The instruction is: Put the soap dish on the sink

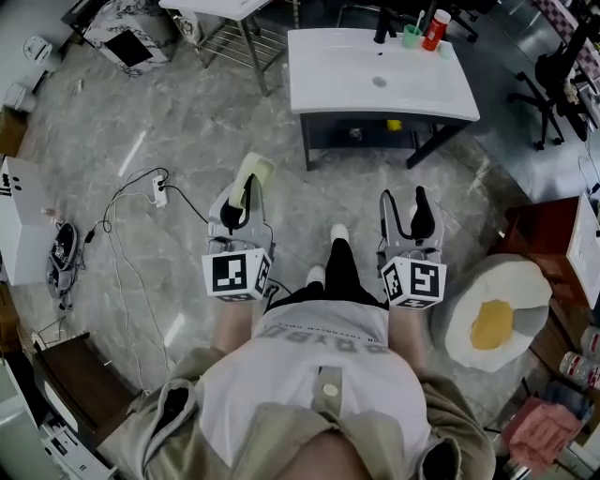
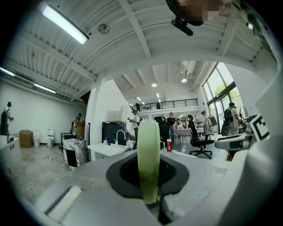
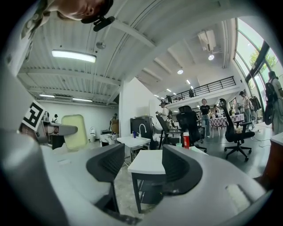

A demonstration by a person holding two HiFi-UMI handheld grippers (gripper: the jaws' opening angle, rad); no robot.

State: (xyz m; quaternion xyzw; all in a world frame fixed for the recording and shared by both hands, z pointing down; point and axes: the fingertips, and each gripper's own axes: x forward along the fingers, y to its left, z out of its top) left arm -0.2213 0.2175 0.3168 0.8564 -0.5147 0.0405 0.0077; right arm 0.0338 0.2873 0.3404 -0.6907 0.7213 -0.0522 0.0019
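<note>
The soap dish (image 1: 255, 172) is pale green with rounded corners. My left gripper (image 1: 242, 195) is shut on it and holds it on edge, out in front of the person, above the floor. In the left gripper view the soap dish (image 2: 148, 156) stands edge-on between the dark pads of the left gripper (image 2: 148, 178). The white sink (image 1: 380, 73) on its dark stand lies farther ahead, apart from both grippers. My right gripper (image 1: 404, 204) is open and empty. Between the spread jaws of the right gripper (image 3: 141, 170) the sink (image 3: 149, 161) shows, with the soap dish (image 3: 74, 131) at the left.
A red bottle (image 1: 436, 29), a green cup (image 1: 412, 36) and a dark tap (image 1: 383, 26) stand at the sink's back edge. A power strip (image 1: 159, 191) with cables lies on the floor at the left. An egg-shaped cushion (image 1: 492, 314) sits at the right. Office chairs (image 1: 553, 80) stand beyond.
</note>
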